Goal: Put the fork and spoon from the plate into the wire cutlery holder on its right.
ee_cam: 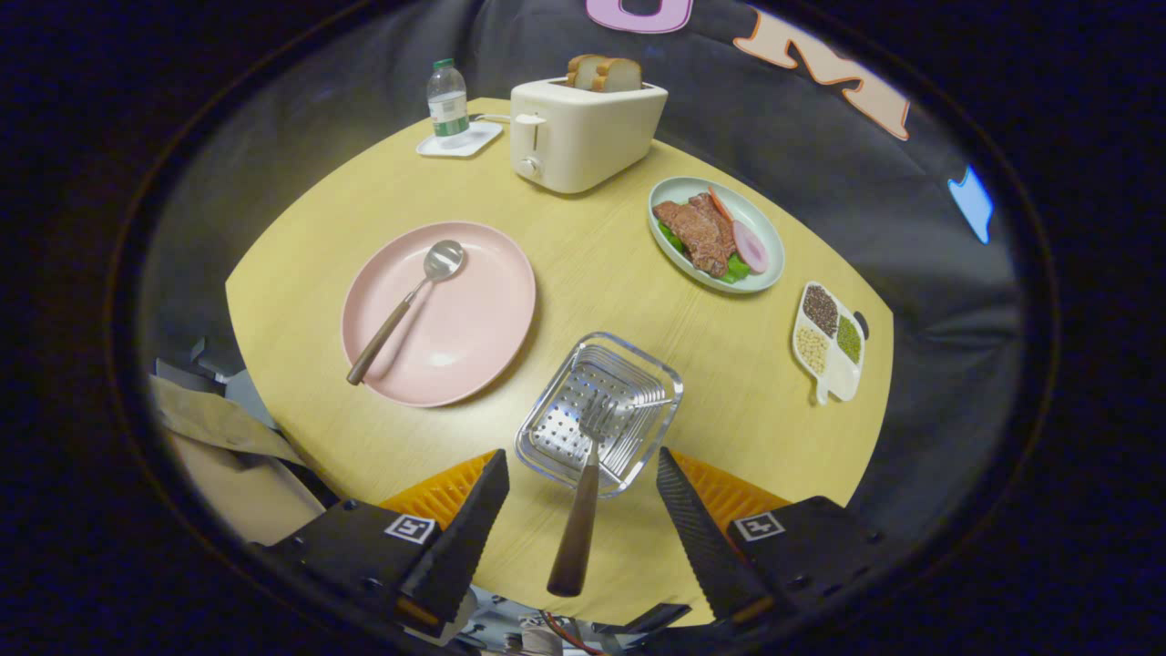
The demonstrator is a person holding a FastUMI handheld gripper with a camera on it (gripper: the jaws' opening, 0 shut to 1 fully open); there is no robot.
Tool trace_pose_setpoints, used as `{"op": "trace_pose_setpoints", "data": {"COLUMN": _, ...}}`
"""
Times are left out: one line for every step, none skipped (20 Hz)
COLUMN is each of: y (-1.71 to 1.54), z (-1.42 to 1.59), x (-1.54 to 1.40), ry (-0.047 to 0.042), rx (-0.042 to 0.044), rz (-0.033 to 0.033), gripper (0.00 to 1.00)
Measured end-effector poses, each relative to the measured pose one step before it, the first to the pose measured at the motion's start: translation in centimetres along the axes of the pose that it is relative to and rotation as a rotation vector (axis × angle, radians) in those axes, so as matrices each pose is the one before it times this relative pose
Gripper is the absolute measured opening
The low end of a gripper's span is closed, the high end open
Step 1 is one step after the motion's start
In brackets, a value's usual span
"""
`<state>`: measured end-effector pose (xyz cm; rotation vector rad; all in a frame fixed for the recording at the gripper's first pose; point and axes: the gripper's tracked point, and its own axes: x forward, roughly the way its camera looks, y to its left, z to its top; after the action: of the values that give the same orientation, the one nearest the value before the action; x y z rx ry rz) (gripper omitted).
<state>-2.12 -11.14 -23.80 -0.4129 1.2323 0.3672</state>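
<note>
Brown-handled steel fork (pixel 583 483) stands in the square wire cutlery holder (pixel 598 412), between wide-open, empty gripper (pixel 583 510) fingers; its handle overhangs, so a careless brush could tip it out.

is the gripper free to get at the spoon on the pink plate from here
Probably yes: the gripper is open, the fork already stands in the holder, and the spoon lies uncovered on the plate.
</note>
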Motion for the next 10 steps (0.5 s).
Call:
{"op": "trace_pose_setpoints", "data": {"y": 0.040, "z": 0.306, "x": -0.337, "ry": -0.01698, "rx": 0.00773, "rz": -0.00773, "gripper": 1.00}}
{"op": "trace_pose_setpoints", "data": {"y": -0.061, "z": 0.517, "x": -0.139, "ry": -0.02011, "rx": 0.01188, "rz": -0.00638, "gripper": 1.00}}
{"op": "trace_pose_setpoints", "data": {"y": 0.140, "z": 0.564, "x": -0.375, "ry": -0.02703, "rx": 0.01598, "rz": -0.00385, "gripper": 1.00}}
{"op": "trace_pose_setpoints", "data": {"y": 0.205, "z": 0.763, "x": -0.230, "ry": -0.03094, "rx": 0.01861, "rz": -0.00106, "gripper": 1.00}}
{"op": "trace_pose_setpoints", "data": {"y": 0.274, "z": 0.654, "x": -0.198, "ry": -0.02666, "rx": 0.01960, "rz": -0.00081, "gripper": 1.00}}
{"op": "trace_pose_setpoints", "data": {"y": 0.309, "z": 0.780, "x": -0.290, "ry": -0.03275, "rx": 0.01887, "rz": -0.00141, "gripper": 1.00}}
{"op": "trace_pose_setpoints", "data": {"y": 0.435, "z": 0.726, "x": -0.228, "ry": -0.03317, "rx": 0.01799, "rz": -0.00006, "gripper": 1.00}}
{"op": "trace_pose_setpoints", "data": {"y": 0.484, "z": 0.628, "x": -0.091, "ry": -0.03500, "rx": 0.02057, "rz": -0.00126, "gripper": 1.00}}
{"op": "trace_pose_setpoints", "data": {"y": 0.589, "z": 0.721, "x": -0.129, "ry": -0.03369, "rx": 0.02065, "rz": 0.00033, "gripper": 1.00}}
{"op": "trace_pose_setpoints", "data": {"y": 0.568, "z": 0.562, "x": -0.108, "ry": -0.03192, "rx": 0.01926, "rz": -0.00354, "gripper": 1.00}}
